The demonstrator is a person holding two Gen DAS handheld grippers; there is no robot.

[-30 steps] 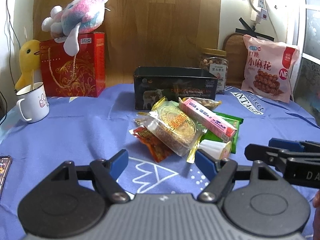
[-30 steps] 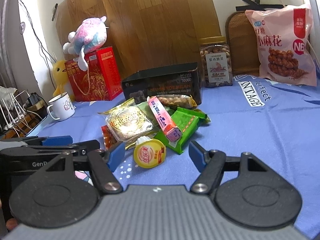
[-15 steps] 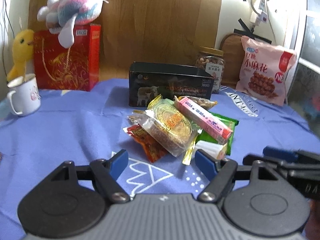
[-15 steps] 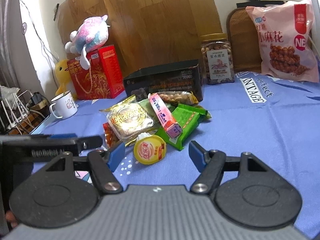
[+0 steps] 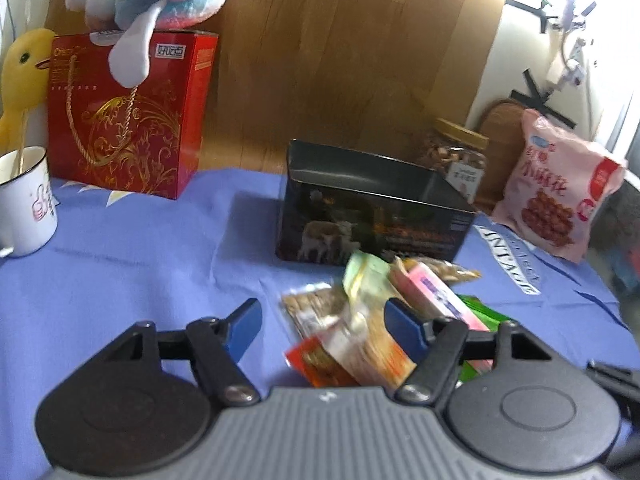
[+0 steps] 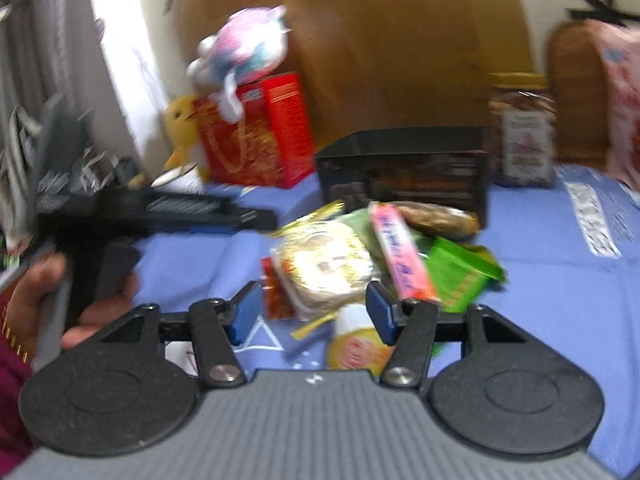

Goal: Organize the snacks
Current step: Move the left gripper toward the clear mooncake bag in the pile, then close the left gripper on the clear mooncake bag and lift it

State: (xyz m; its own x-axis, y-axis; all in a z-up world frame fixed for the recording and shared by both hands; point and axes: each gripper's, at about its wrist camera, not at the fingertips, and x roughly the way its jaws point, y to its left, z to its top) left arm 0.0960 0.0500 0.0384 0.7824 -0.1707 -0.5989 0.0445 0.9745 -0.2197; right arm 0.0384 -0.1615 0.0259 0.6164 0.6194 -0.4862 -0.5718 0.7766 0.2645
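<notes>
The bench (image 5: 120,264), under its blue cloth, carries everything, and the biggest thing that matters on it is the open black tin (image 5: 372,216) at the middle, which I take to be where the loose snacks are meant to go. Just in front of the tin lies the snack pile (image 6: 360,256), packets overlapping one another: a round gold-wrapped cake (image 6: 324,268) on top, a long pink bar (image 6: 400,256) leaning across it, a green packet (image 6: 460,276) to the right, and a small yellow-lidded cup (image 6: 356,350) at the near edge.

Both claws are closing in on that pile. The left claw (image 5: 320,320) stands spread, its jaws having just been narrowing, with the near packets between them but nothing pinched that I can see. The right claw (image 6: 316,312) is likewise spread and has just been narrowing, the cup sitting low between its jaws, seemingly untouched; the picture is blurred.

To do this well, I would say each claw should single out one item rather than bite into the heap. The cup looks the easiest start, being rigid and free at the edge. The crinkly wrappers will likely slip, so grip them by a sealed edge, and keep the two claws from crowding each other.
</notes>
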